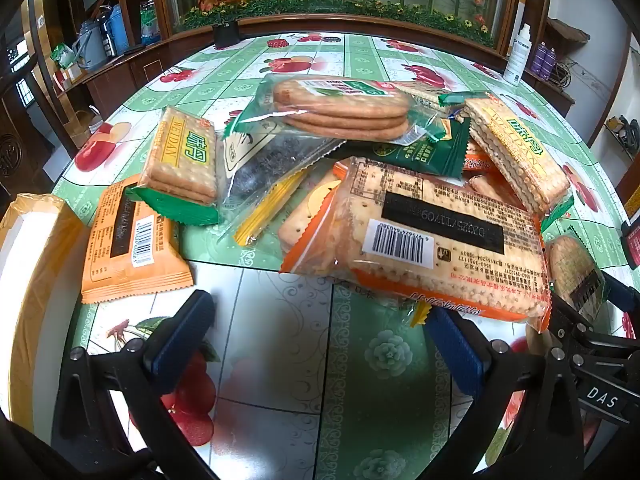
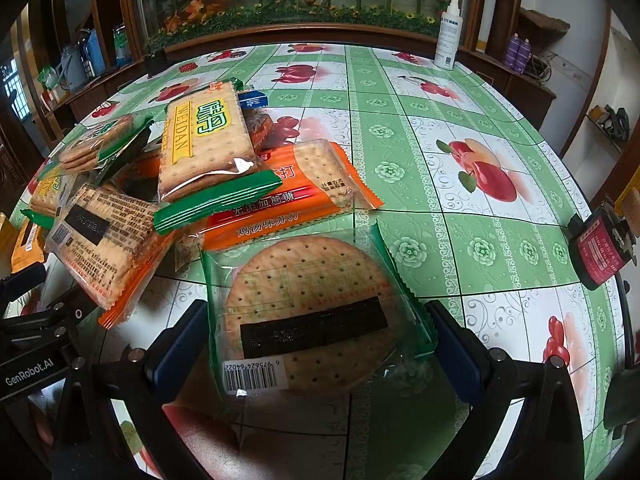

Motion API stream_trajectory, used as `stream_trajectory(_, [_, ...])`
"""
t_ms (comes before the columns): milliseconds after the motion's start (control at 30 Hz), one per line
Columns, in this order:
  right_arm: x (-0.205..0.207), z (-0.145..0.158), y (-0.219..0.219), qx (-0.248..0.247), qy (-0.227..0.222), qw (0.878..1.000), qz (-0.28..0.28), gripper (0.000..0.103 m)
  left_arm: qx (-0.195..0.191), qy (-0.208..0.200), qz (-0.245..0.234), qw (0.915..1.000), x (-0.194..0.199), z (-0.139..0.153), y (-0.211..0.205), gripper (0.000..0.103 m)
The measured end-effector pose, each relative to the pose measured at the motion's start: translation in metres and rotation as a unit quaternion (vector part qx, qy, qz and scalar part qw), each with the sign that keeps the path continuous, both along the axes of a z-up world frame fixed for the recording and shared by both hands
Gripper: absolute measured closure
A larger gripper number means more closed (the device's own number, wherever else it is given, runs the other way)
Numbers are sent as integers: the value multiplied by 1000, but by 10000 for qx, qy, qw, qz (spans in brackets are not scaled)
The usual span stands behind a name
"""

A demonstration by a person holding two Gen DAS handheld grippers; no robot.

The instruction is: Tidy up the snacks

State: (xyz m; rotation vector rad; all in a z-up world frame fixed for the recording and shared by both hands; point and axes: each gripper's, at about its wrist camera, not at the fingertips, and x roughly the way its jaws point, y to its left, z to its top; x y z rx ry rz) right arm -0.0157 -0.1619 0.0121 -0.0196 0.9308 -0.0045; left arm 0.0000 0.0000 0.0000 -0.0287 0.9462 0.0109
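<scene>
A heap of snack packs lies on the green fruit-print tablecloth (image 1: 280,360). In the left wrist view my left gripper (image 1: 320,344) is open over bare cloth, with nothing between its fingers. Just ahead and to its right is a big orange cracker pack (image 1: 420,236), barcode side up. Behind it are a green-edged WEIDAN pack (image 1: 180,156), a round-biscuit pack (image 1: 340,108) and a small orange pack (image 1: 128,240). In the right wrist view my right gripper (image 2: 320,344) is open, and a green-edged round biscuit pack (image 2: 312,312) lies flat between its fingers.
A yellow-orange box (image 1: 24,280) stands at the table's left edge. A white spray bottle (image 2: 450,36) is at the far right, and a red-and-black device (image 2: 596,248) sits by the right edge. A wooden cabinet with artificial flowers (image 2: 300,4) runs behind the table.
</scene>
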Motion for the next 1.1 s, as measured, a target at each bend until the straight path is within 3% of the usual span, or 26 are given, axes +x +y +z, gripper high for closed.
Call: stream_trajectory(1100, [0,0,0,26,6,10000,-3,0,35,1,-29,10000,-7,2,0,0])
